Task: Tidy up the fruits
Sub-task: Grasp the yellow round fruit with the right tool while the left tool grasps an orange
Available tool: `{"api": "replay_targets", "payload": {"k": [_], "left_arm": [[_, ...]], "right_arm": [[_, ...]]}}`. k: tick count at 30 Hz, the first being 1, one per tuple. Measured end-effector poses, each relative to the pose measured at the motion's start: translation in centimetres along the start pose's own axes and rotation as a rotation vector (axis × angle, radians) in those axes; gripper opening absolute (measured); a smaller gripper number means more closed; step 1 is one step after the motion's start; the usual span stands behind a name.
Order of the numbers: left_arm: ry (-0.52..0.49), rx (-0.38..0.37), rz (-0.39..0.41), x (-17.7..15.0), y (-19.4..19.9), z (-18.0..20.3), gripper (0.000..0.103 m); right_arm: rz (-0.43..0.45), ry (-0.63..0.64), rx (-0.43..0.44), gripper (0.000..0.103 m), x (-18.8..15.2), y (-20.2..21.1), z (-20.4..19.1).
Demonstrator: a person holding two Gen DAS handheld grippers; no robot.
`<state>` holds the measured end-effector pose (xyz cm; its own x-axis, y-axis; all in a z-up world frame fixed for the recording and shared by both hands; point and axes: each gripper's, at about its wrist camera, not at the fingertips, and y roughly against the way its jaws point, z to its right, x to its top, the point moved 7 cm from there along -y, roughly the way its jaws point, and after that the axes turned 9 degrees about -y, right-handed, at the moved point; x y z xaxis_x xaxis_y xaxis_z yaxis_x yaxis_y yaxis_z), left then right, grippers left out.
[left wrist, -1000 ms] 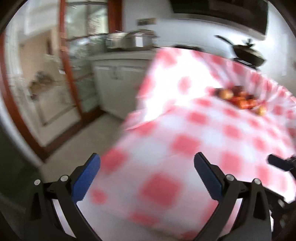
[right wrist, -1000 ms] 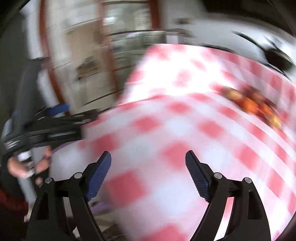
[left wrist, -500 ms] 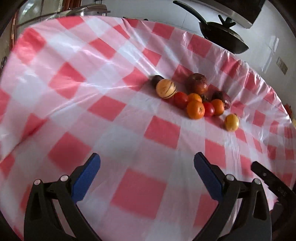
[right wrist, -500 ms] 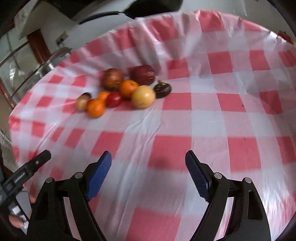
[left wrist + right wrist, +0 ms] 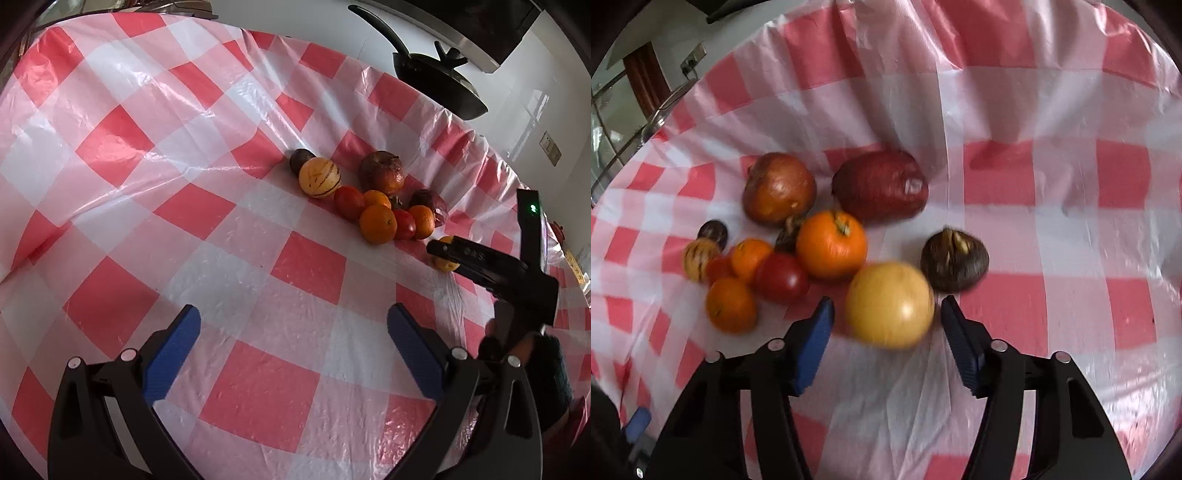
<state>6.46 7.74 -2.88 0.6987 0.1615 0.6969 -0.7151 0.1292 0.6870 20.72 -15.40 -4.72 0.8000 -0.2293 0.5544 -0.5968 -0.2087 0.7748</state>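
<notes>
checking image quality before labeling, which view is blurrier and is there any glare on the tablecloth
Right wrist view: blurrier, with the yellow fruit between the right claw's open jaws and the dark fruit smeared at their edges. Left wrist view: sharper, the fruit pile crisp, with white glare streaks on the glossy tablecloth at left. Both views: fisheye bending of the checks near the rim.

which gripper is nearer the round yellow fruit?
Right. The right gripper brackets the round yellow fruit, fingers open on either side. The left gripper hangs open over bare checkered tablecloth, well short of it.
</notes>
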Motion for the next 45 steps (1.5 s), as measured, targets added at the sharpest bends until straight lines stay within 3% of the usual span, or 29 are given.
{"api": "replay_targets", "payload": {"k": [2,6,10,13,19,25,26,28,30,37,45], "left_arm": [[0.005,-0.002,-0.006,-0.1,-0.1,0.0,0.101],[0.003,0.002,-0.010,-0.1,0.0,0.0,0.101],[-0.013,0.024,-0.029,0.0,-0.2,0.4,0.101],[-0.067,0.041,-0.088,0.5,-2.0,1.7,0.101],[-0.139,0.124,-0.101,4.1,-6.5,5.0,0.101],[-0.220,0.191,-0.126,6.9,-10.5,7.8,0.087],[-0.232,0.200,-0.130,7.1,-10.9,8.0,0.080],[-0.241,0.185,-0.142,7.0,-11.4,8.3,0.051],[-0.234,0.145,-0.131,6.8,-11.1,8.5,0.042],[-0.176,0.150,-0.063,5.2,-7.1,6.5,0.042],[-0.106,0.104,-0.050,5.2,-6.8,5.4,0.042]], "right_arm": [[0.016,0.014,-0.023,0.045,0.1,-0.1,-0.2],[0.059,-0.012,0.004,0.045,-0.3,0.9,-0.1],[0.151,-0.141,0.072,0.045,-0.1,2.8,1.7],[0.183,-0.229,0.092,0.045,0.3,3.2,3.3],[0.257,-0.289,0.111,0.045,0.8,4.2,4.3],[0.273,-0.301,0.117,0.045,0.9,4.5,4.8],[0.273,-0.301,0.116,0.045,0.8,4.6,4.9],[0.277,-0.303,0.119,0.045,0.9,4.5,4.9],[0.276,-0.301,0.123,0.045,0.9,4.4,4.8],[0.272,-0.292,0.123,0.045,0.9,4.3,4.6],[0.275,-0.291,0.138,0.045,0.9,4.4,4.6]]}}
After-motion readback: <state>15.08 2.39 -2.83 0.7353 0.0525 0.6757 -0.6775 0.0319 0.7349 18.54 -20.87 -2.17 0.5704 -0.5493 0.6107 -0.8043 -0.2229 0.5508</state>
